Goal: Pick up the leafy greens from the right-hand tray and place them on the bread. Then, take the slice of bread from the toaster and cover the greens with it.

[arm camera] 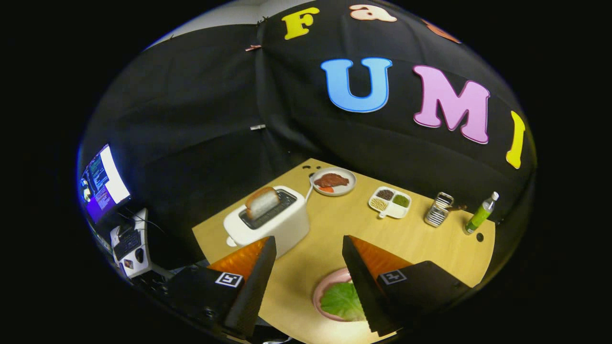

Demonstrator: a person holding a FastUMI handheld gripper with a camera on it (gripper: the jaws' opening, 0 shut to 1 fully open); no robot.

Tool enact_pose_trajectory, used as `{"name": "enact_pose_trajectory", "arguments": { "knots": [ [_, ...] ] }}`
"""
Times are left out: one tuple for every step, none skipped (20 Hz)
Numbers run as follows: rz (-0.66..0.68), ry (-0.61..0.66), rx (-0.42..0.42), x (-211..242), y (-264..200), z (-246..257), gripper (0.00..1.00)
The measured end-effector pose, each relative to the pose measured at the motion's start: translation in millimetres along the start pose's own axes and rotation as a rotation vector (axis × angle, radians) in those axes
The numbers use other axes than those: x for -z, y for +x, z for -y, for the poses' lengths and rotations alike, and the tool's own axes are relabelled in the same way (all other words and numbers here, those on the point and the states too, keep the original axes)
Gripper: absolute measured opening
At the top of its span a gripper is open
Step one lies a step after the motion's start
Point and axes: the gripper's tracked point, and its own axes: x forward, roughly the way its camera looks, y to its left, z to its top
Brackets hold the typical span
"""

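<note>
Green leaf (342,301) on a pink plate (319,292), near edge of the pale wooden tabletop (334,229). The hand-held gripper (308,258) hovers above with its fingers wide apart and nothing between them; the leaf lies low between the fingers, towards the right one, whose black inner face (358,277) cuts off the leaf's right part. The coming move appears to be a descent, shifted slightly right. The leaf's long axis cannot be judged. Further off to the left, a white toaster (282,224) holds an upright bread slice (261,202). Beyond lie a plate of red food (333,181), a divided dish (389,202), a metal grater (438,210) and a green bottle (479,215). The bread meant to receive the greens cannot be made out.
</note>
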Motion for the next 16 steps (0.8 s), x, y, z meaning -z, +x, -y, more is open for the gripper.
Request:
{"name": "enact_pose_trajectory", "arguments": {
  "knots": [
    [0.013,0.005,-0.02,-10.6,6.3,-14.7,0.88],
    [0.023,0.008,-0.029,-16.5,11.3,-22.7,0.88],
    [0.035,0.009,-0.041,-24.7,17.9,-33.5,0.88],
    [0.048,0.008,-0.054,-31.7,25.4,-43.4,0.88],
    [0.057,0.002,-0.069,-36.8,35.8,-54.7,0.88],
    [0.055,-0.001,-0.075,-38.4,43.2,-61.2,0.88],
    [0.052,-0.002,-0.084,-39.4,53.2,-69.4,0.88],
    [0.043,0.009,-0.093,-40.1,63.5,-77.1,0.88],
    [0.033,0.03,-0.096,-38.5,73.4,-83.7,0.88],
    [0.024,0.058,-0.095,-37.0,83.3,-87.1,0.88],
    [0.01,0.082,-0.087,-37.9,96.7,-90.1,0.88],
    [-0.004,0.11,-0.082,-35.2,110.3,-91.7,0.88],
    [-0.027,0.149,-0.08,-30.3,124.0,-93.9,0.88],
    [-0.056,0.195,-0.073,-22.4,137.1,-93.9,0.88],
    [-0.084,0.238,-0.066,-14.3,149.6,-94.0,0.88],
    [-0.112,0.281,-0.054,-7.7,160.7,-94.2,0.88]
  ]
}}
